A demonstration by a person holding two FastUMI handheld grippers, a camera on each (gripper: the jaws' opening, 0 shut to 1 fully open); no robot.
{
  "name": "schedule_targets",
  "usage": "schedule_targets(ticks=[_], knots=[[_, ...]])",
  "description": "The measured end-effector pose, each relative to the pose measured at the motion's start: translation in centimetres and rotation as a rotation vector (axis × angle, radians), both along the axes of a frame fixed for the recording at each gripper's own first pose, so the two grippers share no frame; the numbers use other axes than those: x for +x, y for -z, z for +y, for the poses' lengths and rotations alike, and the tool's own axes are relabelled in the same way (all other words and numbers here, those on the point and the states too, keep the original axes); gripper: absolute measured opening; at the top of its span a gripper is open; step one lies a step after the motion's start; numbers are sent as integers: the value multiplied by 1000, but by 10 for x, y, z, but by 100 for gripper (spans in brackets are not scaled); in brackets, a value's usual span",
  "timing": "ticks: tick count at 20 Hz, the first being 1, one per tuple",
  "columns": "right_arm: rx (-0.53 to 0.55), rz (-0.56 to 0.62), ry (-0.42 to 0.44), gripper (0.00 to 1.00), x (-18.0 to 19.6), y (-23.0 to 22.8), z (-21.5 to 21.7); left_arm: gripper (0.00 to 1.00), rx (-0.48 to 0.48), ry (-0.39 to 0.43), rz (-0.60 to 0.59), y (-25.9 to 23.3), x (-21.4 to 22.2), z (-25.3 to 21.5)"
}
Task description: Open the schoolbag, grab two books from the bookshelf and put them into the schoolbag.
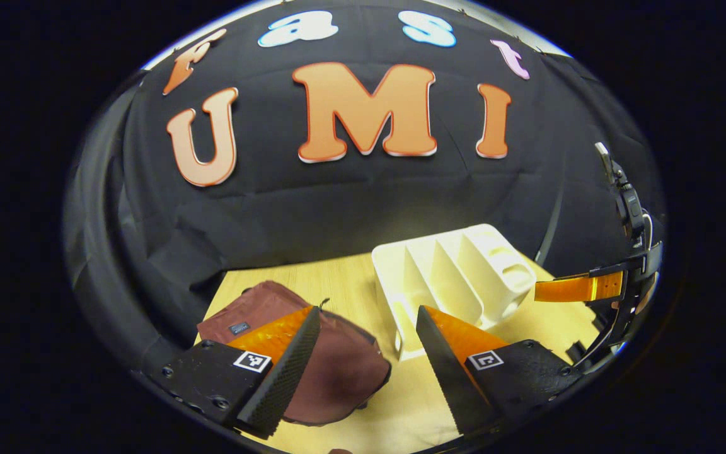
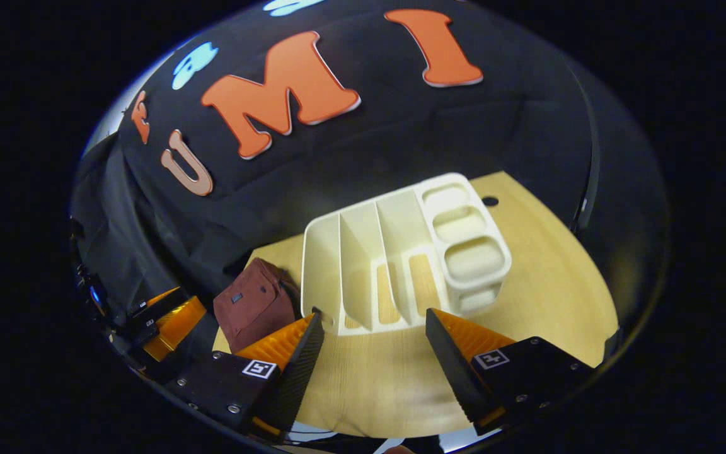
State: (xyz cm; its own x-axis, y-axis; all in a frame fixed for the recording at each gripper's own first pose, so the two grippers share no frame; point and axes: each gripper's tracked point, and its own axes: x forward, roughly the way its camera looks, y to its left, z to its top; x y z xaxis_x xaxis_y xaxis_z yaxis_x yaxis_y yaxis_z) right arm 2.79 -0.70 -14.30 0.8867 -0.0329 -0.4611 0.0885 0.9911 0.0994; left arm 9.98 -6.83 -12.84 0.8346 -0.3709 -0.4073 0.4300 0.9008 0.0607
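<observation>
- Two claws are hovering spread wide, left claw (image 1: 368, 325) and right claw (image 2: 374, 328), pinching nothing.
- Schoolbag (image 1: 338, 366) is lying beside the bookshelf (image 1: 457, 277) on the desk (image 1: 401, 403).

Table (image 2: 546, 296) bearing schoolbag (image 2: 253, 302), bookshelf (image 2: 401, 252)

One schoolbag (image 1: 338, 366), dark red, near left edge of tabletop (image 2: 546, 284). One white bookshelf (image 2: 401, 252) mid-tabletop: three upright slots, three rounded pockets along its right side. Two hand-held grippers: left hand-held gripper (image 1: 366, 353), right hand-held gripper (image 2: 372, 353).
</observation>
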Motion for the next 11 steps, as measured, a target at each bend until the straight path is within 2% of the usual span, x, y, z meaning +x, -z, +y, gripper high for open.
schedule_targets(ticks=[2, 3, 4, 6, 11], knots=[[-62, -111, -4, 97, 1, -34, -12, 96, -50, -40, -81, -28, 3, -7], [-87, -166, -3, 97, -1, -52, -14, 100, -76, -51, -104, -38, 5, -12], [-109, -216, 3, 97, -6, -67, -19, 96, -104, -62, -122, -45, 7, -19], [-148, -311, 25, 97, -8, -89, -28, 97, -156, -95, -180, -66, 6, -21], [-181, -431, 51, 97, -14, -120, -44, 99, -225, -131, -253, -86, 1, -30]])
